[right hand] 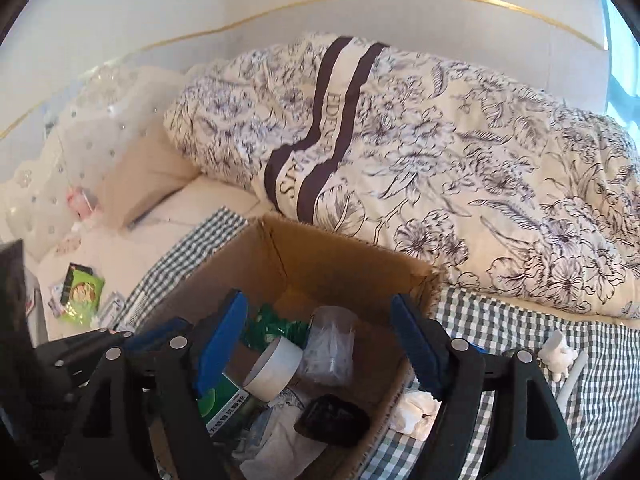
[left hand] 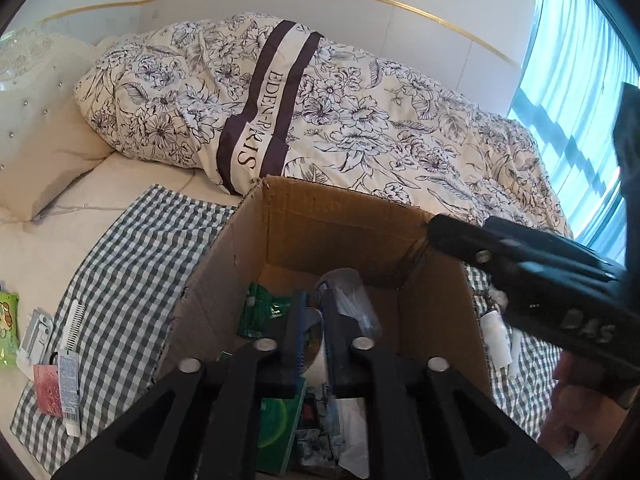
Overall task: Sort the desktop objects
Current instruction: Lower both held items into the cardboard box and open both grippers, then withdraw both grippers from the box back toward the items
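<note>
Bed with checked cloth [left hand: 120, 248]; cardboard box [left hand: 340, 224] sits on it. Left gripper [left hand: 314, 320] nearly closed, holding nothing visible, over the box. Right gripper [right hand: 320, 344] wide open, empty. Loose tube [left hand: 70, 392] lies left of box (left hand nearer), long axis pointing away.

Left gripper [left hand: 314, 332] jaws nearly closed, over cardboard box [left hand: 320, 224], checked cloth [left hand: 132, 248]

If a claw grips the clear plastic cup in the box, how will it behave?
The cup looks thin and see-through, so probably light and easily crushed. It lies tilted among loose items in the box, so it may roll.
</note>
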`<action>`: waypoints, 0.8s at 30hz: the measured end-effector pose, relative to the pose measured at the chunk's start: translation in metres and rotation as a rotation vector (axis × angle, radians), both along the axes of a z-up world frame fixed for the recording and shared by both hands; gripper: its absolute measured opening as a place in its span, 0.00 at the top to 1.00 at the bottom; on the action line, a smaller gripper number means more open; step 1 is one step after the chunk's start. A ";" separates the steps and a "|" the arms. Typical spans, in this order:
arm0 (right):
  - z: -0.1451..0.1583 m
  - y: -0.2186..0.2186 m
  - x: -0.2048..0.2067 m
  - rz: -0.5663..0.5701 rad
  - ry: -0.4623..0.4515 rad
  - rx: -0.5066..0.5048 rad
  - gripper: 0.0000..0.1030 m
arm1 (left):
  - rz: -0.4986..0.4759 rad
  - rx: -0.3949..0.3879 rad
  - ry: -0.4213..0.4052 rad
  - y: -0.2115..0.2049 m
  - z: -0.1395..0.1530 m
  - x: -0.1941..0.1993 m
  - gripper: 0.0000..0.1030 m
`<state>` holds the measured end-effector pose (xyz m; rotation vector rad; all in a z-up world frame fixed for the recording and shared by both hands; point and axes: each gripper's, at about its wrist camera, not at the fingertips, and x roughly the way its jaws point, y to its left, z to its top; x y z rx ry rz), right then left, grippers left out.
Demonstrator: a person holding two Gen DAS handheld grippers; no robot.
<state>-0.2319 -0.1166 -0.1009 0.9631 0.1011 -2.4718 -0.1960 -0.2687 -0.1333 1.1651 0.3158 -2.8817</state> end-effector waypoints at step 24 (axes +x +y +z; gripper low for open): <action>0.109 0.150 0.091 -0.141 0.168 -0.115 0.19 | -0.008 -0.072 0.176 0.100 0.107 0.064 0.05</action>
